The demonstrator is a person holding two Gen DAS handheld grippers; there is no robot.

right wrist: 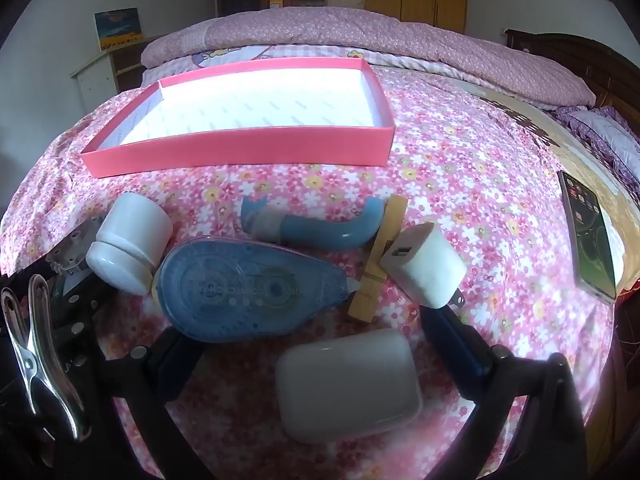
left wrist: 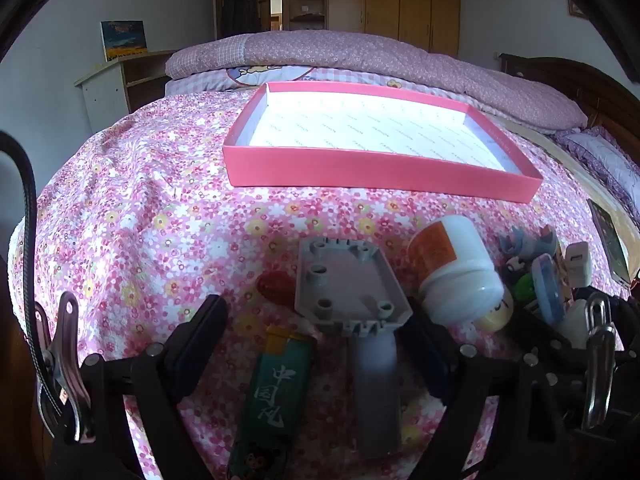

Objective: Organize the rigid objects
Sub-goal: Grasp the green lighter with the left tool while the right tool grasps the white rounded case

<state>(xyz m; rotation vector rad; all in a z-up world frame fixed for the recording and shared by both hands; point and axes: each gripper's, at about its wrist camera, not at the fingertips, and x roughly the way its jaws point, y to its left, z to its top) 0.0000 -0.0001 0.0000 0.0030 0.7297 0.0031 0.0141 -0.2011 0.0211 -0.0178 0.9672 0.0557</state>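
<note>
On the floral bedspread (right wrist: 460,152) the pink box (right wrist: 248,146) stood empty; nothing was sorted yet. Both hand-held grippers (left wrist: 316,344) (right wrist: 308,344) gaped apart, holding nothing, over scattered clutter.

A pink floral bedsheet (left wrist: 132,208) covers the whole lower part of both views. Along the top edge of it lies a folded mauve quilt (left wrist: 360,56), running from upper centre to the right. Behind that, at top centre, stand wooden wardrobes (left wrist: 400,0). In the upper left a pale shelf unit (left wrist: 108,88) carries a small painting (left wrist: 123,38). A dark wooden headboard (left wrist: 580,80) sits at upper right. At the right edge of the right wrist view, a smartphone (right wrist: 590,236) lies flat, screen lit.
</note>
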